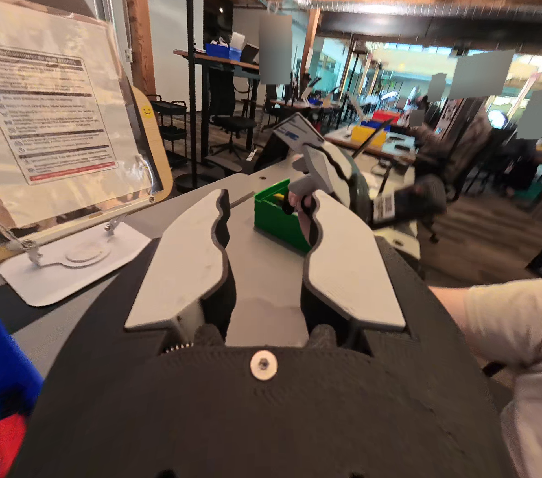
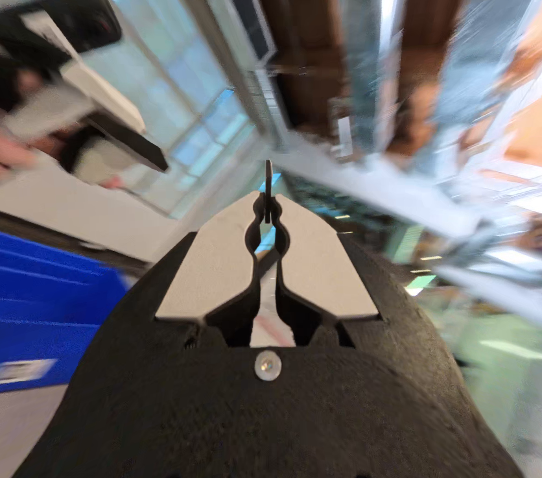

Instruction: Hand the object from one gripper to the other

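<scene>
My left gripper [image 1: 271,200] is open and empty, with its jaws wide apart above the grey table [image 1: 264,273]. Just beyond its right finger, my right gripper [image 1: 296,192] points down and holds a small black object [image 1: 289,207] over a green bin [image 1: 272,220]. A pale pink part below the object is partly hidden. In the right wrist view, my right gripper [image 2: 268,197] is shut on a thin black flat piece [image 2: 268,179], seen edge-on and sticking out past the tips. The left gripper [image 2: 135,170] shows blurred at the upper left of that view.
A laminated sheet on a tilted stand [image 1: 58,112] sits at the table's left. A blue bin [image 2: 44,302] lies at the lower left of the right wrist view. A black pole [image 1: 192,82], desks, chairs and coloured bins stand in the room beyond the table.
</scene>
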A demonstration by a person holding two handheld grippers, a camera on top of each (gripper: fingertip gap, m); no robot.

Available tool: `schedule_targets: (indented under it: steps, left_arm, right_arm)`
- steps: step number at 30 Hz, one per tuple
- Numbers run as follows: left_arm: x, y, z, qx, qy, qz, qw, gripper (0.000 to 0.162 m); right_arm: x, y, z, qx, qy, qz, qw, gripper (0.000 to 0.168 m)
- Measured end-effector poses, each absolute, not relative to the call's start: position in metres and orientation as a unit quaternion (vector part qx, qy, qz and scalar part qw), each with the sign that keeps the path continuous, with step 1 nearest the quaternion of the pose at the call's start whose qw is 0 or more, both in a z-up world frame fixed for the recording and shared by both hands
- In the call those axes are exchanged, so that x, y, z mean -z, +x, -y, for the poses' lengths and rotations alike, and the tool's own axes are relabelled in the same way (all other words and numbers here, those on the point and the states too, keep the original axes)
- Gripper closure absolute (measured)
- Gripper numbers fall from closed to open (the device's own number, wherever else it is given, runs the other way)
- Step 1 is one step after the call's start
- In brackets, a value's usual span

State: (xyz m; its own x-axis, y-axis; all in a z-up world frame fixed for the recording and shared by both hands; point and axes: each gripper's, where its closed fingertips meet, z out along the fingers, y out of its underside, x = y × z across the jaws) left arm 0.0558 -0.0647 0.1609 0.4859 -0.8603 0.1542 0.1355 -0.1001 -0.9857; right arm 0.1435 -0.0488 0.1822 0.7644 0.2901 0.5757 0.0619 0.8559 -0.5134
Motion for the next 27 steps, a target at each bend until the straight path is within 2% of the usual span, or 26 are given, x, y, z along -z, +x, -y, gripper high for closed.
schedule_targets:
  steps: [3,5,9,13,16,17,20,23,25,27]
  left_arm:
    - [-0.172,0.062,0.062,0.471,-0.602,-0.246,0.596,0.112]
    - [-0.174,0.074,0.065,0.496,-0.594,-0.239,0.587,0.111]
    - [-0.164,0.096,0.064,0.481,-0.613,-0.250,0.575,0.108]
    - [-0.156,0.105,0.060,0.466,-0.624,-0.252,0.574,0.113]
    - [-0.151,0.109,0.059,0.454,-0.623,-0.274,0.575,0.134]
    - [-0.153,0.109,0.062,0.462,-0.612,-0.286,0.575,0.154]
    - [-0.161,0.100,0.060,0.454,-0.600,-0.278,0.596,0.159]
    - [-0.178,0.088,0.069,0.436,-0.544,-0.305,0.649,0.159]
    - [-0.182,0.088,0.080,0.430,-0.511,-0.344,0.660,0.159]
    - [-0.183,0.090,0.087,0.420,-0.491,-0.366,0.670,0.159]
  right_arm:
    - [-0.185,0.147,0.061,0.172,-0.176,0.311,0.918,0.164]
    - [-0.179,0.136,0.068,0.253,-0.131,0.310,0.907,0.164]
    - [-0.165,0.116,0.070,0.305,-0.094,0.333,0.887,0.164]
    - [-0.161,0.112,0.070,0.331,-0.078,0.345,0.875,0.164]
    - [-0.154,0.104,0.072,0.340,-0.057,0.365,0.865,0.164]
    - [-0.152,0.103,0.071,0.334,-0.058,0.368,0.866,0.162]
    - [-0.154,0.104,0.072,0.271,-0.072,0.358,0.891,0.141]
    - [-0.155,0.105,0.060,0.154,-0.143,0.379,0.901,0.139]
    - [-0.152,0.098,0.060,-0.018,-0.199,0.414,0.888,0.142]
    - [-0.150,0.090,0.077,-0.245,-0.237,0.458,0.821,0.147]
